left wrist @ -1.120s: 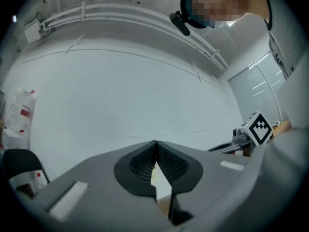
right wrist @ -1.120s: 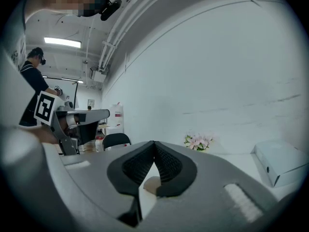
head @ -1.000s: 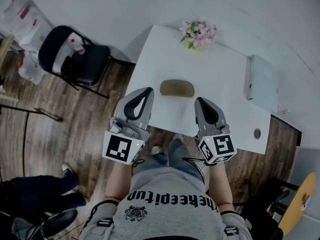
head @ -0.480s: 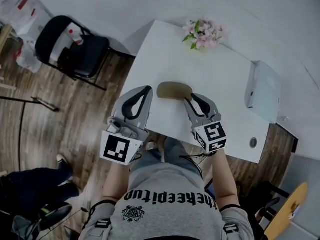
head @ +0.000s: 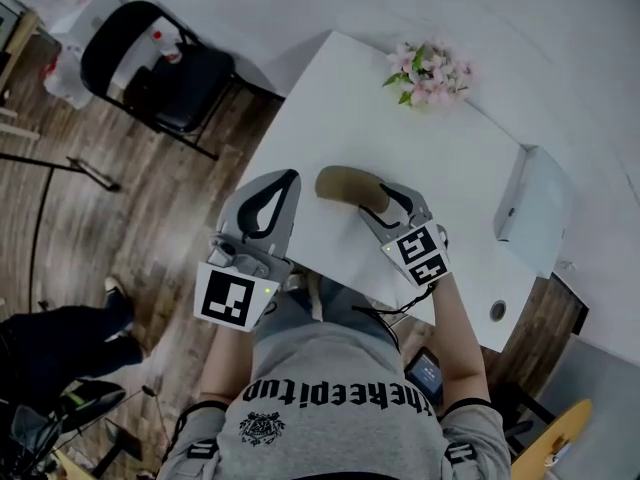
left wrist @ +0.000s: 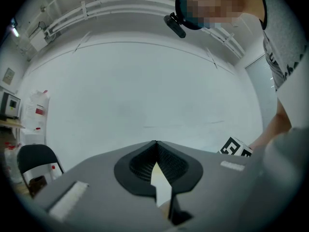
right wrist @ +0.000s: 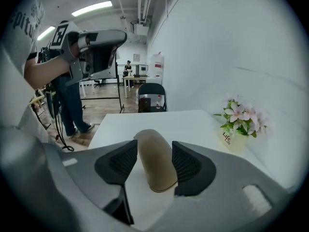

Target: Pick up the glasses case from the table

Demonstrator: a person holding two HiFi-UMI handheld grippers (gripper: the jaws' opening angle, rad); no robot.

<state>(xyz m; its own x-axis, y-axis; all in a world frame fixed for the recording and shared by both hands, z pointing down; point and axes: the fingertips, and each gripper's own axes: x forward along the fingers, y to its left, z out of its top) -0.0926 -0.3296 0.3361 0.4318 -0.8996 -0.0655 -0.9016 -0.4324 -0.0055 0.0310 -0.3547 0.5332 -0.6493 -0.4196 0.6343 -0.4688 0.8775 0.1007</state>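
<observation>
Much bare table (head: 440, 158) beyond glasses case (head: 338, 180); right claw (right wrist: 153, 145) astride, jaws just opening.

Matt glasses case (right wrist: 154, 158), smooth table (head: 440, 168)

Along the right gripper (right wrist: 154, 143): jaws apart, just opened wider, flanking a tan case (right wrist: 155, 166) lying on a white table (right wrist: 193, 122) (pads close beside it, not clamping). Pink flowers (right wrist: 241, 116) at 2 o'clock of the case, black chair (right wrist: 152, 98) past the table at 12, left gripper (right wrist: 120, 40) held high at 10.
</observation>
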